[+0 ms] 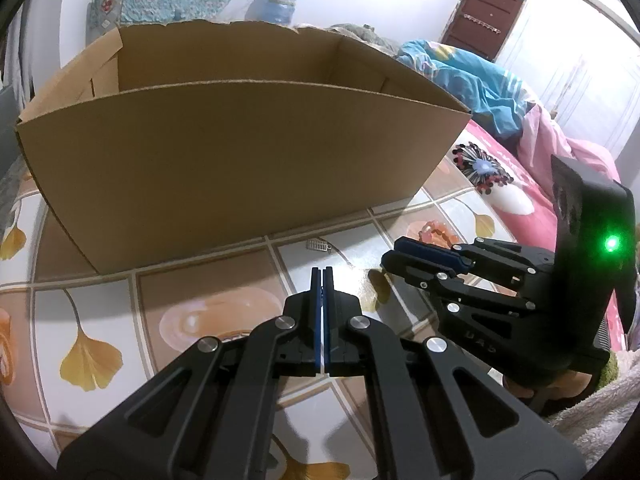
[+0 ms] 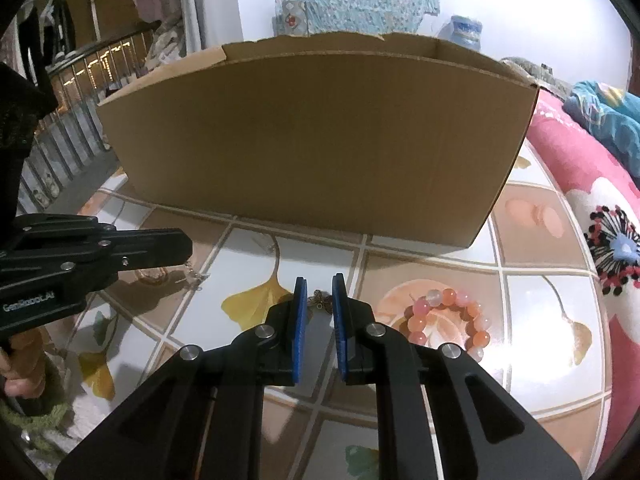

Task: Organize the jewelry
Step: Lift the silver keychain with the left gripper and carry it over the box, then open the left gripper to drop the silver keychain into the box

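Observation:
A large open cardboard box (image 1: pixel 240 160) stands on the patterned tabletop; it also fills the right wrist view (image 2: pixel 320 136). My left gripper (image 1: pixel 322 274) is shut and empty, pointing at the box's near wall. A small silver charm (image 1: pixel 318 245) lies on the table just beyond it. My right gripper (image 2: pixel 320 284) is slightly open, its blue pads (image 2: pixel 300 320) on either side of a small bronze flower-shaped piece (image 2: pixel 320 301). A pink and orange bead bracelet (image 2: pixel 450 320) lies to its right. The right gripper shows in the left wrist view (image 1: pixel 390 258), the left one in the right wrist view (image 2: pixel 188 248).
The tabletop (image 2: pixel 440 264) has a tile and ginkgo-leaf print. A pink floral bedspread (image 2: pixel 580 184) and blue bedding (image 1: pixel 472 80) lie to the right. A small silver item (image 2: pixel 196 276) lies under the left gripper's tip.

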The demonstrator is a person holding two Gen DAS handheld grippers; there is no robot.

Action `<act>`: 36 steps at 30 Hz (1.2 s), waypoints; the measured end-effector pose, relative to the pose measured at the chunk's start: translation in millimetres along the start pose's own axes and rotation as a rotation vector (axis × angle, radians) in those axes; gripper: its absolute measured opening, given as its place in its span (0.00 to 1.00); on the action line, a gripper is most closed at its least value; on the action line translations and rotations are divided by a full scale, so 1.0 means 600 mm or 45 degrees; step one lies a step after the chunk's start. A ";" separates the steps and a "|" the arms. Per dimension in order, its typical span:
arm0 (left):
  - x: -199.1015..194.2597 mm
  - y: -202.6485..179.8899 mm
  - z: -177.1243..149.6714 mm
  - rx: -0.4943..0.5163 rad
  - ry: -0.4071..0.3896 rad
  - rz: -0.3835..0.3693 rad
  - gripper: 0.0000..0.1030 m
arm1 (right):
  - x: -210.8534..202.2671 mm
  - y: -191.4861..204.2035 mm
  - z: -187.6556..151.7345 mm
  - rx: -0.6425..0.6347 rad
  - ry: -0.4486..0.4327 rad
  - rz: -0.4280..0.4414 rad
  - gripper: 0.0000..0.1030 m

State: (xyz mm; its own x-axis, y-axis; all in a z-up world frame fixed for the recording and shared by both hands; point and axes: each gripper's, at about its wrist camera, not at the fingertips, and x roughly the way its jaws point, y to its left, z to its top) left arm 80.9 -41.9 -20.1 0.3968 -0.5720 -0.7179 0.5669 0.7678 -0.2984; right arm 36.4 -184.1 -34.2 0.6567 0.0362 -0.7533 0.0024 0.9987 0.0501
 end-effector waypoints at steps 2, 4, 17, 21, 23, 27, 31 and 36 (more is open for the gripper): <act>-0.007 -0.003 0.001 0.004 -0.013 0.000 0.00 | -0.008 0.000 0.001 -0.002 -0.019 0.000 0.13; -0.016 -0.009 0.003 0.010 -0.031 -0.003 0.00 | -0.016 0.001 0.002 -0.002 -0.039 0.001 0.13; -0.144 -0.054 0.104 0.136 -0.272 -0.128 0.00 | -0.142 -0.019 0.094 -0.056 -0.337 0.117 0.13; -0.146 -0.054 0.164 0.147 -0.278 -0.135 0.00 | -0.154 -0.046 0.163 -0.062 -0.384 0.215 0.13; -0.128 -0.048 0.190 0.127 -0.237 -0.130 0.00 | -0.135 -0.063 0.205 -0.048 -0.319 0.298 0.13; -0.060 -0.013 0.228 0.001 -0.067 -0.152 0.00 | -0.054 -0.094 0.270 0.013 -0.050 0.449 0.13; 0.026 0.029 0.242 -0.130 0.123 -0.209 0.00 | 0.039 -0.119 0.307 0.079 0.194 0.495 0.13; 0.077 0.042 0.237 -0.150 0.233 -0.159 0.00 | 0.086 -0.107 0.313 0.010 0.268 0.435 0.13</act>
State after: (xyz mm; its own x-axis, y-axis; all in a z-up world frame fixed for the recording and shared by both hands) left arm 216.0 -90.2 28.5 0.1857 -0.6112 -0.7694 0.5113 0.7287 -0.4555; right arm 212.0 -253.1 46.6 0.4521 0.3730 -0.8102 -0.1827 0.9278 0.3252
